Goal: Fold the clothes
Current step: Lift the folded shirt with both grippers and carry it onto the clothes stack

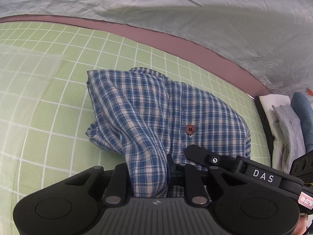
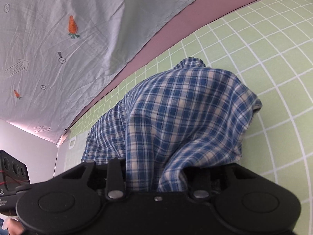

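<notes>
Shirt: a blue-and-white plaid shirt lies bunched on the green checked sheet, its near edge lifted off the sheet at both grippers.
Button: one reddish button shows on the shirt front in the left wrist view, toward 1 o'clock from the left gripper.
Left gripper: the left gripper sits at 6 o'clock in its own view — its fingers are closed on a gathered fold of the shirt that rises up between them.
Right gripper: the right gripper is at 6 o'clock in its view; shirt cloth drapes over the fingers and runs down between them, so it is gripping the shirt too. In the left wrist view its black body reaches in from 4 o'clock, a finger touching the shirt just below the button.
Sheet: green with white grid lines, spread under the shirt; a pink strip borders it at 12 o'clock.
Grey cloth: a pale wrinkled cloth printed with small carrots lies beyond the pink strip.
Folded pile: grey and blue clothes are stacked at 3 o'clock in the left wrist view — apart from the shirt.
</notes>
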Action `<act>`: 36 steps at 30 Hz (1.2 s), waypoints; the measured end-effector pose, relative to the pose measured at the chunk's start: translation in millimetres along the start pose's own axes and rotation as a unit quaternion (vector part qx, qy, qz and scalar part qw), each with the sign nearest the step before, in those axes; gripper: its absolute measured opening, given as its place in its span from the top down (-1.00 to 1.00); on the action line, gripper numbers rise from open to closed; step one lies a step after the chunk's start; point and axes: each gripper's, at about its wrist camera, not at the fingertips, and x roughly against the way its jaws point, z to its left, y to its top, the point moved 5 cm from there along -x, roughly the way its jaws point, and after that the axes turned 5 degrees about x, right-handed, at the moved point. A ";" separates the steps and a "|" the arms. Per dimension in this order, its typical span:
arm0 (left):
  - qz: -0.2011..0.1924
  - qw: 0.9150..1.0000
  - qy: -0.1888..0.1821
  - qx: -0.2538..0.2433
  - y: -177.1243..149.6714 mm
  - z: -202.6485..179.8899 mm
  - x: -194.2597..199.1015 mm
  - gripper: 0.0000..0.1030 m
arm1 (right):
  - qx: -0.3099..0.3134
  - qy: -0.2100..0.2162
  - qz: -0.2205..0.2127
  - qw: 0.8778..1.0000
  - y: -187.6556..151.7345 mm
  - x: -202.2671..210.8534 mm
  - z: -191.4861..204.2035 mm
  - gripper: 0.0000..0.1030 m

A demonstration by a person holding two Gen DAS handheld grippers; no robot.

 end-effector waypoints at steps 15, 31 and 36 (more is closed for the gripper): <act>0.004 0.997 -0.049 -0.061 -90.3 -36.2 82.8 0.60 | -0.028 -0.023 -0.081 0.996 -90.0 128.5 23.3 0.24; -0.030 0.993 -0.084 -0.071 -176.3 -174.8 64.7 0.60 | -0.003 -0.035 -0.132 0.991 -92.3 255.7 -68.1 0.25; -0.068 0.989 -0.106 -0.079 -195.6 -261.1 46.4 0.60 | 0.034 -0.034 -0.136 0.989 -58.4 315.6 -118.7 0.25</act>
